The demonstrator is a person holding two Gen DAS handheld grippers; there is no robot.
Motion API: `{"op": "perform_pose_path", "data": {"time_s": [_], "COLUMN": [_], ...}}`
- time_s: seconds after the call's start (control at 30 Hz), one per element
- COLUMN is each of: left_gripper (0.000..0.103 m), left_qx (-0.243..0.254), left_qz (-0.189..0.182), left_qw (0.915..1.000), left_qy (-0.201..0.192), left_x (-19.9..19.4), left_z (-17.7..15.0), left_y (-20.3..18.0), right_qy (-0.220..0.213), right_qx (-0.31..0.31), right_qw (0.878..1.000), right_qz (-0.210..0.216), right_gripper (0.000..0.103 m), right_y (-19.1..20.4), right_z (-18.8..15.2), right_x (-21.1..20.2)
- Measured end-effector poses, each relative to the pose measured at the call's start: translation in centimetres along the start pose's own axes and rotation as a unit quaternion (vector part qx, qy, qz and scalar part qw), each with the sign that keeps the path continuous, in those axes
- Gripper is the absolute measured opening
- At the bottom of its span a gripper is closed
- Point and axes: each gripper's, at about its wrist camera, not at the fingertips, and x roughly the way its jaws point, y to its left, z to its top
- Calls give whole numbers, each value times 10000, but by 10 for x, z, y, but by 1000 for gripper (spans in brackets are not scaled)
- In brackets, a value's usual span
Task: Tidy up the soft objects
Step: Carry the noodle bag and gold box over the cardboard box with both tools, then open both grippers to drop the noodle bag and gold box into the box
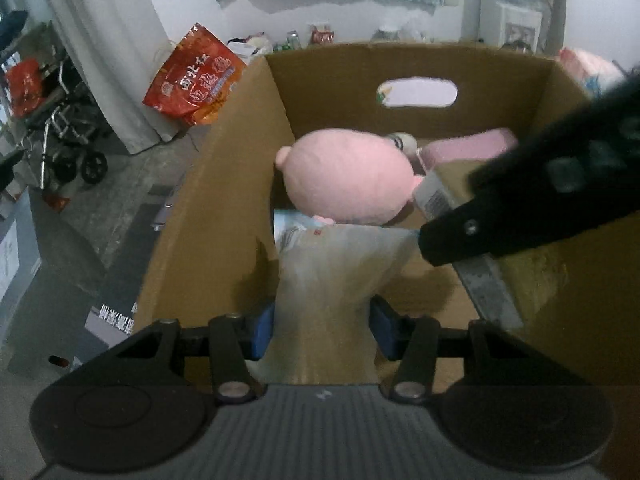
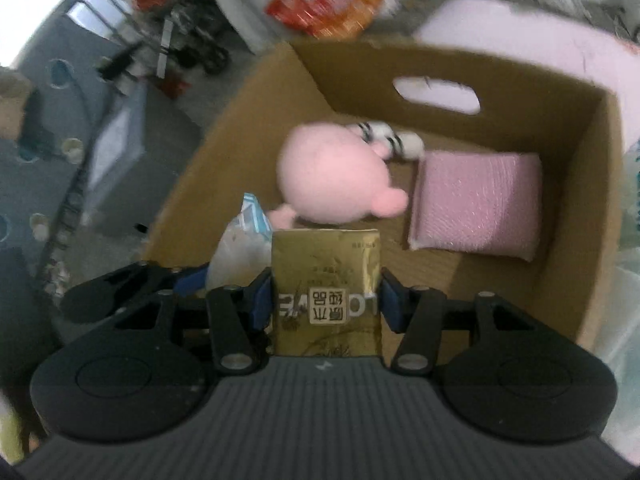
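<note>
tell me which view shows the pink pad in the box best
The right wrist view: the pink pad lies fully visible, flat on the cardboard box floor. In the left wrist view only its top strip shows; the right gripper covers the rest.

A grey floor (image 1: 132,184) lies to the left of the gripper. Ahead stands a white wall (image 1: 320,12) with a pale curtain (image 1: 108,60) on the left. A folded wheelchair (image 1: 60,136) and a red bag (image 1: 192,76) stand near the curtain.
</note>
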Motion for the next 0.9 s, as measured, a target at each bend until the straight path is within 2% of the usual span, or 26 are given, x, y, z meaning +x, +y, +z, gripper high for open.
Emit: {"op": "perform_pose_path", "data": {"time_s": [0.07,0.13,0.23,0.43,0.63,0.73,0.83,0.9], "left_gripper": [56,58,65,73,79,79,78,78], "left_qx": [90,72,73,22,51,69,67,56], "left_qz": [100,104,149,-129,-293,-297,-231,-145], "left_qw": [9999,9991,9992,9991,9990,9990,9991,9992], "left_qy": [96,412,367,405,334,316,341,370], "left_x": [8,22,21,9,-10,-11,-8,-6], "left_z": [1,6,9,3,-7,-12,-12,-10], "left_y": [-6,-8,-6,3,7,6,7,6], "right_qy": [184,316,424,582,635,672,579,462], "right_qx": [163,267,401,589,770,904,779,656], "right_qw": [9997,9990,9981,9966,9948,9914,9936,9954], "right_qz": [-82,-176,-184,-24,216,663,582,522], "right_gripper": [53,54,56,56,52,52,56,65], "right_y": [-11,-19,-28,-38,-47,-49,-44,-40], "right_z": [4,5,9,6,5,2,0,0], "right_x": [12,23,41,59,76,79,71,58]}}
